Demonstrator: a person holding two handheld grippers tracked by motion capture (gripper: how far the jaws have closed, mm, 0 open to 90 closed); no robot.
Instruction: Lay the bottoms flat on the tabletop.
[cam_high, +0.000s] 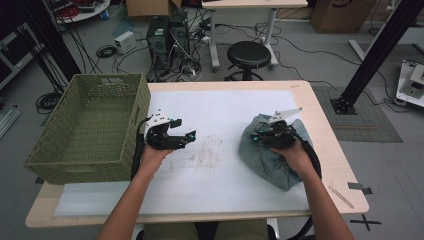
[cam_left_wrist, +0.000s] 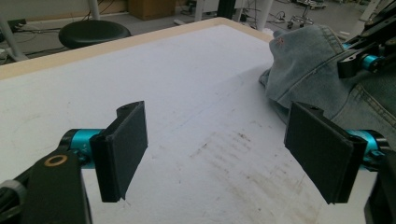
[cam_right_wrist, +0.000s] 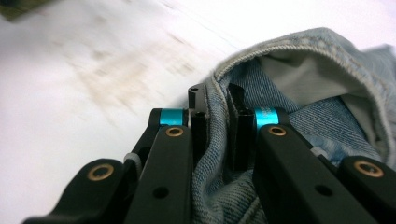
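One thin fold of the denim garment (cam_right_wrist: 299, 88), lying at the table's (cam_high: 225, 200) 3 o'clock side, is all the right gripper (cam_right_wrist: 217, 116) pinches, so it'll probably slip when lifted, while the left gripper (cam_left_wrist: 224, 144) sits spread.

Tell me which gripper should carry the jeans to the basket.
Right, probably: the right gripper is already shut on the jeans, while the left gripper hangs open over bare table beside the basket.

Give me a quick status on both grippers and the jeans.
Right gripper shut on jeans edge. Left gripper open, empty, over table. Nothing in the way.
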